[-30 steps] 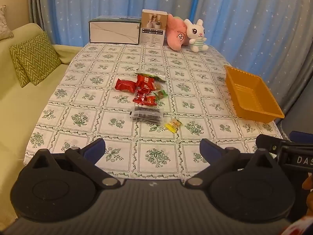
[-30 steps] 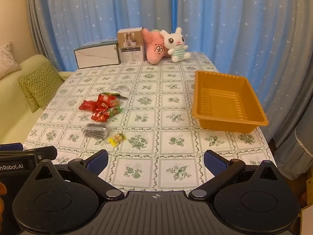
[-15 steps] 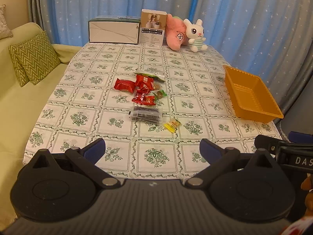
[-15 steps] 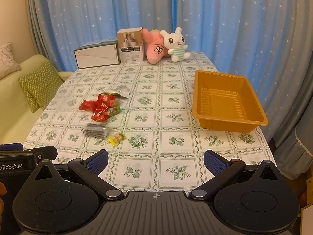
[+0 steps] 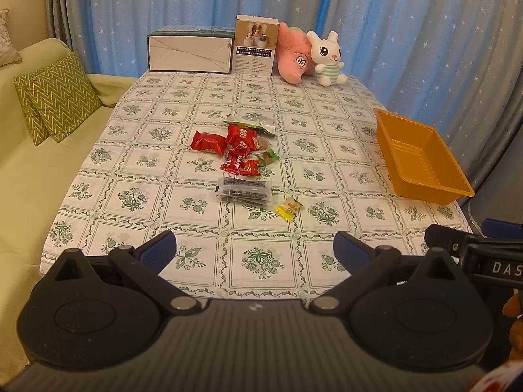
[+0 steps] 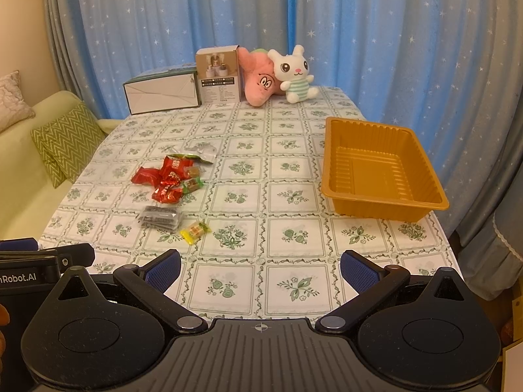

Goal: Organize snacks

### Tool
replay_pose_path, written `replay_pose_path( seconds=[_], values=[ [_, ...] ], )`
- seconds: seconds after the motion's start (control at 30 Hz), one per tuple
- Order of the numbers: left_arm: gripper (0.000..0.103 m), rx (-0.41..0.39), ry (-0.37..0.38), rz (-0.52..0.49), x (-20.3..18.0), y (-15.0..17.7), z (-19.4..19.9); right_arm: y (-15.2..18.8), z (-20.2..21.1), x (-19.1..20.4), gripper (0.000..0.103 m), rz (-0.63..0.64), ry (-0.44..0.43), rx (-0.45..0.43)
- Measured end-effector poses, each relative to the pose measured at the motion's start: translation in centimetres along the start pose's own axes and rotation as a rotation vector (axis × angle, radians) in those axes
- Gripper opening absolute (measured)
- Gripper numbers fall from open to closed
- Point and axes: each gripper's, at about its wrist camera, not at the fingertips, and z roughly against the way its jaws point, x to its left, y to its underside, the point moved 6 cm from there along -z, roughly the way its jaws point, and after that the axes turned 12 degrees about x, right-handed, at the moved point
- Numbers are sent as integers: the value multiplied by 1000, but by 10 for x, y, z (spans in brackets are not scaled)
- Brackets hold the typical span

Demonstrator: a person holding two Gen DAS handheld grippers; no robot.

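Your left tongs (image 5: 255, 248) and right tongs (image 6: 260, 266) hang spread and empty, ready; snacks (image 5: 240, 155) cluster at eleven o'clock, empty tray (image 6: 379, 170) at two.

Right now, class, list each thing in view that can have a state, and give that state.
Left tongs: open, empty.
Right tongs: open, empty.
Orange tray: upright, empty.
Snacks: loose on the tablecloth, outside the tray.
Yellow candy: wrapped, lying apart.
Tall box: upright, closed.
Bunny toy: sitting upright.
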Motion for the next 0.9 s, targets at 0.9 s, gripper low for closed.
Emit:
replay_pose_path(
  seconds=[0.9],
  values=[
    [102, 4, -1, -7, -3, -1, -2, 0, -2, 0, 103, -2, -3, 3]
  ],
)
